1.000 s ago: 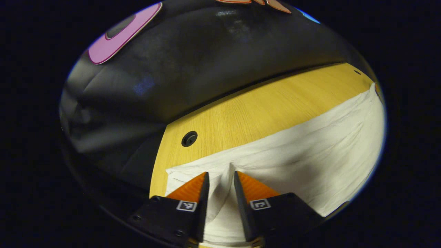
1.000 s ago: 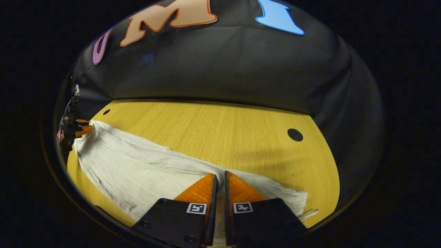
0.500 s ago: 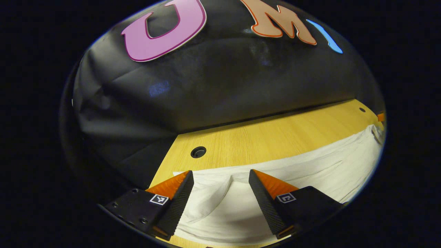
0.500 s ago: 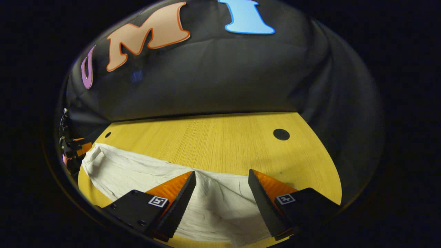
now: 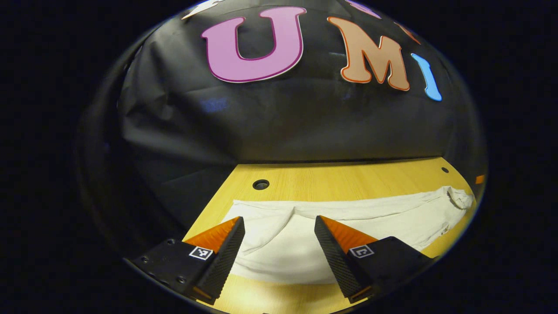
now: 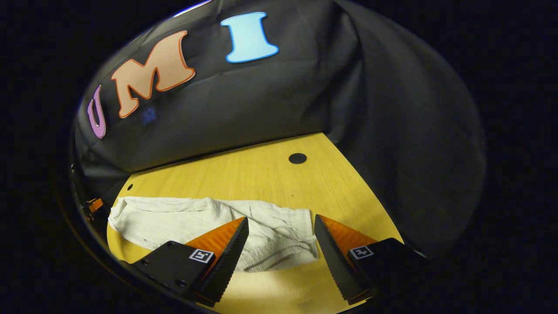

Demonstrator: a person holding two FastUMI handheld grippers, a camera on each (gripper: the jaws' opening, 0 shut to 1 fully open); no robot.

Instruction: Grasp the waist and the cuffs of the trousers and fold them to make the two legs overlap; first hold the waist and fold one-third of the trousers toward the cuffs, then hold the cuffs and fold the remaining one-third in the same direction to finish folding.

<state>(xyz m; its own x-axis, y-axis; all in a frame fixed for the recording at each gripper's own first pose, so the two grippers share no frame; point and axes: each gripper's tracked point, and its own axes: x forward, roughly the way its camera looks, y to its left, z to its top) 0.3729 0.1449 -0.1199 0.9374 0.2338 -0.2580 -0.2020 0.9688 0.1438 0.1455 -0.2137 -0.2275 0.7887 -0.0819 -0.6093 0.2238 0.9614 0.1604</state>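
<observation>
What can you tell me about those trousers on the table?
The trousers are off-white, of thin, creased cloth. They lie flat in a long band across the yellow wooden table, the legs apparently laid one over the other. One end is bunched up. Both open grippers, left and right, hover above, not touching.

Dim booth, lit from above; sharp focus, strong fisheye bending at edges; faint glare on wall (image 5: 209, 104).
</observation>
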